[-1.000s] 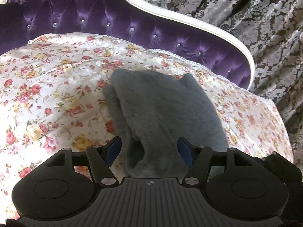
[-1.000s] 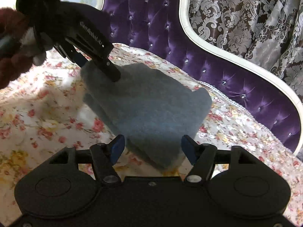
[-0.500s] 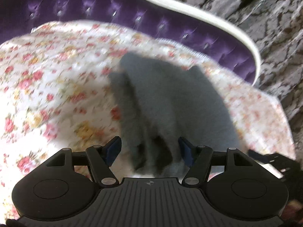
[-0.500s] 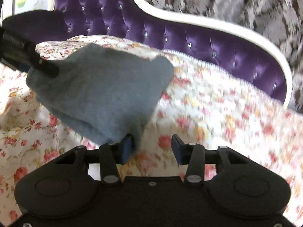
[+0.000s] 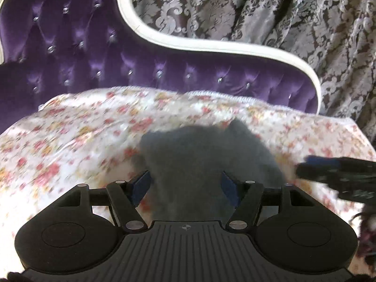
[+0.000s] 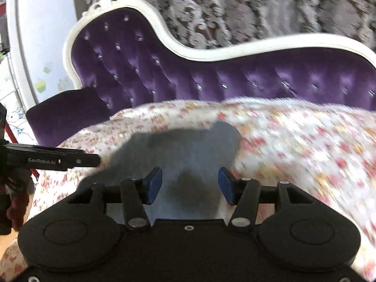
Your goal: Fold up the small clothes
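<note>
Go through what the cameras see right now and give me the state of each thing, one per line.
grey cloth: folded, lying on the sheet, blurred.
left gripper: open, cloth between its fingers, not pinched.
right gripper: open over the cloth, jaws just reopening slightly.
floral sheet: spread over the purple sofa.

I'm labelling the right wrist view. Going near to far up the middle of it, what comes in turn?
Right gripper → grey cloth → floral sheet → purple sofa back → its white frame → patterned curtain.
</note>
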Motion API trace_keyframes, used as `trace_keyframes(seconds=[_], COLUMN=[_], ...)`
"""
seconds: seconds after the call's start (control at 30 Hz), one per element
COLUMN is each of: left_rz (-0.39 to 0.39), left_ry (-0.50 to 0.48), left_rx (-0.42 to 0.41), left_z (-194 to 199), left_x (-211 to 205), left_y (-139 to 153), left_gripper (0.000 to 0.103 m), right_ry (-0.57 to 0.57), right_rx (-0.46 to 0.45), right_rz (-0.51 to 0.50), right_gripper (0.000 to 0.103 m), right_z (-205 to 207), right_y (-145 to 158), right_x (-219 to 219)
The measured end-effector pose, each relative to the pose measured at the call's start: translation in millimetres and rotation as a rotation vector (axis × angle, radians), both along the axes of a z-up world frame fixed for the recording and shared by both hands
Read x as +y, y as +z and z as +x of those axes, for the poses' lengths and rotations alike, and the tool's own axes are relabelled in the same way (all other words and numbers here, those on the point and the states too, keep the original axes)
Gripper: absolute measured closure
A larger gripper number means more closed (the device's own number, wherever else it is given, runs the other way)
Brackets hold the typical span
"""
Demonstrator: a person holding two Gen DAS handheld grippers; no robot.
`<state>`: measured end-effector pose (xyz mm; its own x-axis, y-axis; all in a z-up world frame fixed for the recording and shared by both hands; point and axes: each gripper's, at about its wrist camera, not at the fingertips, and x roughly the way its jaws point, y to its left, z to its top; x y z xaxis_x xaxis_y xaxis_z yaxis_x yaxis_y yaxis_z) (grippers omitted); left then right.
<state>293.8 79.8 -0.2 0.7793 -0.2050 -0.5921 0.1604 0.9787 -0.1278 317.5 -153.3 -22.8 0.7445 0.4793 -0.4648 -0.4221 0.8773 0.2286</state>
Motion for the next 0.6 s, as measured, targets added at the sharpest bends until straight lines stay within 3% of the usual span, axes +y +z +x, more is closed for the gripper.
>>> trace_keyframes(seconds=[0.1,0.17,0.23,0.33,0.47,0.6], left_rz=[0.016,0.040,0.060,0.061,-0.015,-0.072], left_ry=[0.023,0.038,0.056,0.079,0.101,0.088], left_rx=[-0.013,-0.008,0.033,0.089,0.099,0.112], left_z=[16,23,32,36,33,32], left_x=[-12,-16,-16,-2,18,29], left_y=[-5,-15,-30,-51,-63,-59], left_gripper=[0.039,0.039,0.039,0.036,0.024,0.023], right_ry=[0.029,0.027,0.030,0.052,0.042,0.071], right_rx=[-0.007,-0.023,0.003,0.112,0.049,0.046], right_rz=[-0.003,-0.048,-0.076,-0.131,-0.140,-0.130], right_gripper=[0.058,0.061,0.077,0.078,0.078,0.078], right_z=[30,44,54,67,56,58], right_y=[-1,-6,-15,-44,-53,-50], right_x=[18,31,43,61,71,66])
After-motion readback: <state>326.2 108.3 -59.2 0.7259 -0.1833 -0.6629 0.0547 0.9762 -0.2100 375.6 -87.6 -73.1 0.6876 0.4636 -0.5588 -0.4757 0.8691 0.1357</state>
